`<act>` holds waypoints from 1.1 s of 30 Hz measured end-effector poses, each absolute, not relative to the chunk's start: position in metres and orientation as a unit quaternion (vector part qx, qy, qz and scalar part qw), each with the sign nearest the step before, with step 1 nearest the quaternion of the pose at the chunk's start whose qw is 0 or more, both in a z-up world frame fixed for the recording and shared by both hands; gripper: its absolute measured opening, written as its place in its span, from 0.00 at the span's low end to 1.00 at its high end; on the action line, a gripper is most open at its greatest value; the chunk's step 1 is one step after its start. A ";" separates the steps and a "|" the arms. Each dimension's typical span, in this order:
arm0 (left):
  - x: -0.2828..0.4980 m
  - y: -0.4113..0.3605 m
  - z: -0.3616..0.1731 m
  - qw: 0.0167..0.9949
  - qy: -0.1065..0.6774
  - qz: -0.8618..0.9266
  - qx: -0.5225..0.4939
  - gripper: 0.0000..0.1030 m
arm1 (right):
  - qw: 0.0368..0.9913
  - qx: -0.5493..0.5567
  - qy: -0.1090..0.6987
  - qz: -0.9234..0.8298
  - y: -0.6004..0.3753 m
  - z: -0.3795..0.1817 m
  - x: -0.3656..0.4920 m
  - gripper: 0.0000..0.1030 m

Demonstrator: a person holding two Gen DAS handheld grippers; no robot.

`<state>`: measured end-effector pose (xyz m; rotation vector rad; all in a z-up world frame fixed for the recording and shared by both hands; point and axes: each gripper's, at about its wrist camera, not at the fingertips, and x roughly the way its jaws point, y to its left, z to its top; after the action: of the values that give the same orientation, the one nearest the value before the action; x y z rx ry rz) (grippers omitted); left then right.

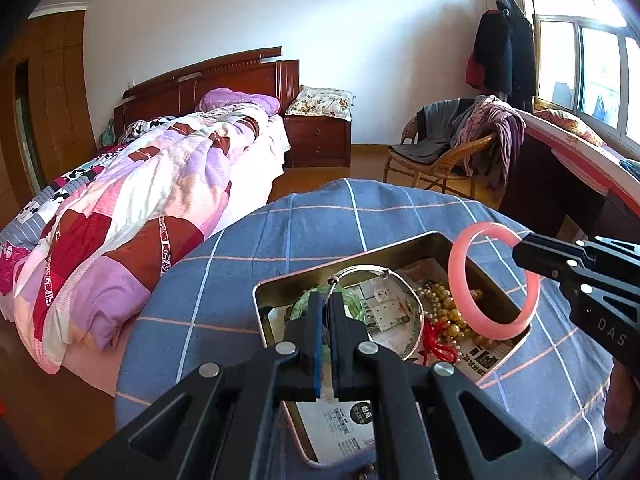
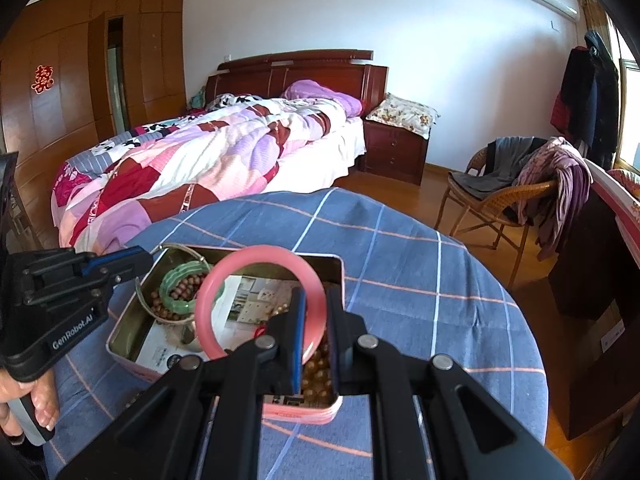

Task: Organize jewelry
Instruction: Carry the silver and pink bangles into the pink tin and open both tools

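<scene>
Tin (image 1: 436,240) near corner behind left tongs (image 1: 327,300); newspaper print illegible; hand (image 2: 38,404) cut by frame edge

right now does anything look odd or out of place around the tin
Nothing spilled or damaged. The only pieces outside the tin are held: the pink bangle in the right tool, a thin silver bangle in the left tool.

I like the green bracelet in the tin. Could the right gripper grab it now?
Probably not yet: the right gripper is shut on the pink bangle, so its fingers are full. The green bracelet lies uncovered in the tin.
</scene>
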<state>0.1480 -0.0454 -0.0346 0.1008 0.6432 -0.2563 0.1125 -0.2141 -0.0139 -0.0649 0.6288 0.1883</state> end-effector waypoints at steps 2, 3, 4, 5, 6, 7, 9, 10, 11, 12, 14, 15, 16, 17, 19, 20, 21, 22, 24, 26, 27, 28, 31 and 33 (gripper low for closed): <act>0.151 -0.045 -0.037 0.939 0.318 -0.123 0.050 0.02 | 0.946 -0.031 0.310 0.092 -0.213 -0.015 0.115 0.12; 0.152 -0.045 -0.038 0.938 0.320 -0.122 0.049 0.02 | 0.946 -0.031 0.311 0.091 -0.212 -0.015 0.117 0.12; 0.154 -0.045 -0.040 0.938 0.322 -0.121 0.049 0.02 | 0.946 -0.031 0.311 0.091 -0.212 -0.016 0.118 0.12; 0.155 -0.045 -0.042 0.937 0.325 -0.121 0.049 0.02 | 0.945 -0.030 0.312 0.092 -0.211 -0.016 0.119 0.12; 0.155 -0.045 -0.043 0.936 0.326 -0.121 0.049 0.02 | 0.945 -0.030 0.313 0.092 -0.211 -0.017 0.119 0.12; 0.156 -0.045 -0.045 0.936 0.328 -0.122 0.049 0.02 | 0.945 -0.030 0.313 0.092 -0.210 -0.018 0.119 0.12; 0.158 -0.046 -0.046 0.935 0.330 -0.122 0.049 0.02 | 0.944 -0.031 0.316 0.093 -0.210 -0.020 0.121 0.12; 0.158 -0.046 -0.048 0.934 0.332 -0.123 0.049 0.02 | 0.943 -0.032 0.318 0.093 -0.210 -0.021 0.121 0.12; 0.158 -0.046 -0.049 0.934 0.333 -0.123 0.049 0.02 | 0.943 -0.033 0.319 0.093 -0.210 -0.022 0.123 0.12; 0.159 -0.047 -0.050 0.933 0.334 -0.123 0.049 0.02 | 0.942 -0.033 0.321 0.093 -0.210 -0.023 0.123 0.12; 0.159 -0.047 -0.052 0.932 0.336 -0.124 0.050 0.02 | 0.941 -0.033 0.324 0.093 -0.210 -0.025 0.126 0.12; 0.160 -0.047 -0.052 0.932 0.337 -0.124 0.050 0.02 | 0.940 -0.034 0.326 0.094 -0.209 -0.025 0.127 0.12; 0.161 -0.047 -0.053 0.932 0.337 -0.124 0.050 0.02 | 0.939 -0.035 0.328 0.095 -0.208 -0.026 0.128 0.12; 0.161 -0.048 -0.053 0.932 0.338 -0.124 0.051 0.02 | 0.939 -0.036 0.329 0.095 -0.207 -0.027 0.128 0.12; 0.161 -0.046 -0.055 0.931 0.340 -0.125 0.051 0.02 | 0.938 -0.038 0.332 0.096 -0.205 -0.029 0.129 0.12; 0.161 -0.047 -0.055 0.930 0.341 -0.127 0.052 0.02 | 0.937 -0.039 0.333 0.097 -0.204 -0.030 0.129 0.12; 0.160 -0.047 -0.056 0.930 0.340 -0.128 0.053 0.02 | 0.937 -0.040 0.335 0.097 -0.203 -0.030 0.130 0.12; 0.160 -0.047 -0.056 0.930 0.340 -0.129 0.053 0.02 | 0.936 -0.040 0.336 0.097 -0.203 -0.031 0.131 0.12; 0.161 -0.047 -0.057 0.930 0.341 -0.130 0.052 0.02 | 0.935 -0.040 0.339 0.098 -0.203 -0.033 0.132 0.12; 0.161 -0.047 -0.058 0.929 0.343 -0.130 0.053 0.02 | 0.934 -0.040 0.342 0.098 -0.202 -0.035 0.132 0.12; 0.161 -0.047 -0.058 0.928 0.344 -0.130 0.053 0.02 | 0.934 -0.040 0.342 0.097 -0.202 -0.036 0.133 0.12; 0.161 -0.047 -0.059 0.928 0.344 -0.131 0.053 0.02 | 0.933 -0.040 0.343 0.097 -0.202 -0.037 0.133 0.12; 0.161 -0.048 -0.059 0.928 0.346 -0.132 0.053 0.02 | 0.933 -0.041 0.345 0.096 -0.202 -0.039 0.133 0.12; 0.161 -0.048 -0.060 0.927 0.347 -0.133 0.054 0.02 | 0.932 -0.041 0.347 0.095 -0.203 -0.040 0.134 0.12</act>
<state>0.1607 -0.0484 -0.0597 0.1110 0.7106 -0.2733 0.1338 -0.2029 -0.0400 -0.0829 0.7109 0.1947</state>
